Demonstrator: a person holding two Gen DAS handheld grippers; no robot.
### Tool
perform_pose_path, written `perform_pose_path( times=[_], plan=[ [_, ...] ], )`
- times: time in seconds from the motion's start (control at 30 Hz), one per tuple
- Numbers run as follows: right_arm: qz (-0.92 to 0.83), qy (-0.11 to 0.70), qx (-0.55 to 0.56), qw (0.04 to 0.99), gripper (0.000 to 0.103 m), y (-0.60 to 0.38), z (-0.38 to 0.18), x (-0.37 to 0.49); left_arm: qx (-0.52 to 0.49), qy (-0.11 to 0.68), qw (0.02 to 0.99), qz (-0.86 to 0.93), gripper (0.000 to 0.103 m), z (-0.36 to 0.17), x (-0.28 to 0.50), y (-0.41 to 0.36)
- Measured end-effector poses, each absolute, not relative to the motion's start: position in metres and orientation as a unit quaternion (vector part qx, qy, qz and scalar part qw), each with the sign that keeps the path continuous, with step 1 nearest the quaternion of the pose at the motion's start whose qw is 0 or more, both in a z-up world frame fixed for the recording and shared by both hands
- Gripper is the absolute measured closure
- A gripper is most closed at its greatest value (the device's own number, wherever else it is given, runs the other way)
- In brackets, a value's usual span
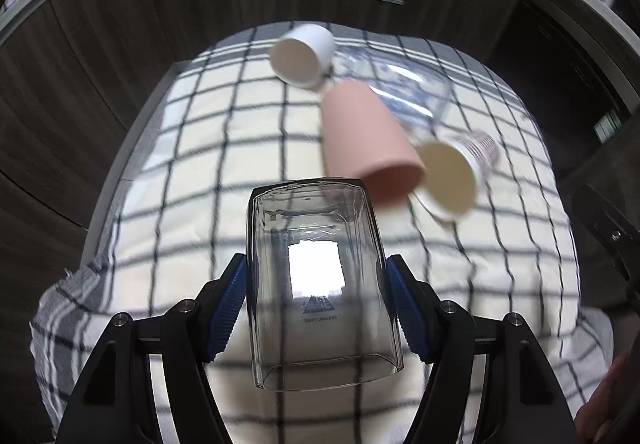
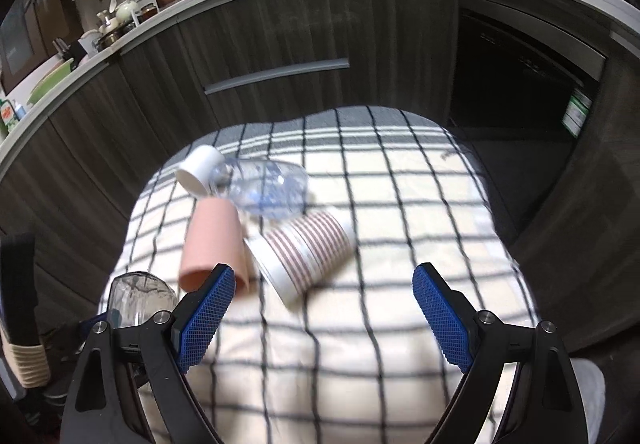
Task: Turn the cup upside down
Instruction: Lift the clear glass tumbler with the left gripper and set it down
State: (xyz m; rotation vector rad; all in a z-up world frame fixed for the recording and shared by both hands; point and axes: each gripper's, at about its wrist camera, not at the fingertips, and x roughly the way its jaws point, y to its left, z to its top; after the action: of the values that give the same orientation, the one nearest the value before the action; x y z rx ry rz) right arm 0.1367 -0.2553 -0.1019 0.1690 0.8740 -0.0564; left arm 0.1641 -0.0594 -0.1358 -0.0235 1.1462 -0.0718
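My left gripper [image 1: 316, 300] is shut on a clear glass cup [image 1: 320, 284], blue pads on both its sides, and holds it above the checked tablecloth [image 1: 192, 180]. The cup's thick base points away from the camera and its open mouth is nearest the camera. The same glass cup shows at the left edge of the right wrist view [image 2: 138, 298]. My right gripper [image 2: 324, 312] is open and empty above the cloth, just in front of a striped paper cup [image 2: 308, 252] lying on its side.
A pink cup [image 1: 368, 140] [image 2: 214, 244], a white cup [image 1: 304, 52] [image 2: 198, 169], a clear plastic bottle [image 2: 266, 188] and the striped cup [image 1: 460, 172] all lie on their sides mid-table. Dark kitchen cabinets [image 2: 280, 44] stand behind the table.
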Motion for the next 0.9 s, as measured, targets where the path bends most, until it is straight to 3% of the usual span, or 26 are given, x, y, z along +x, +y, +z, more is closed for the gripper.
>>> perform_pose_path(
  times=[0.37,0.9],
  plan=[
    [-0.072,0.436,0.072,0.894,0.013,-0.289,-0.115,0.079,0.001,0.535,0.841,-0.082,0.035,-0.153,0.131,-0.107],
    [-0.087,0.442,0.073,0.890,0.013,-0.298,-0.124,0.072,0.048,0.541,0.835,-0.087,0.036,-0.173,0.124,-0.130]
  ],
)
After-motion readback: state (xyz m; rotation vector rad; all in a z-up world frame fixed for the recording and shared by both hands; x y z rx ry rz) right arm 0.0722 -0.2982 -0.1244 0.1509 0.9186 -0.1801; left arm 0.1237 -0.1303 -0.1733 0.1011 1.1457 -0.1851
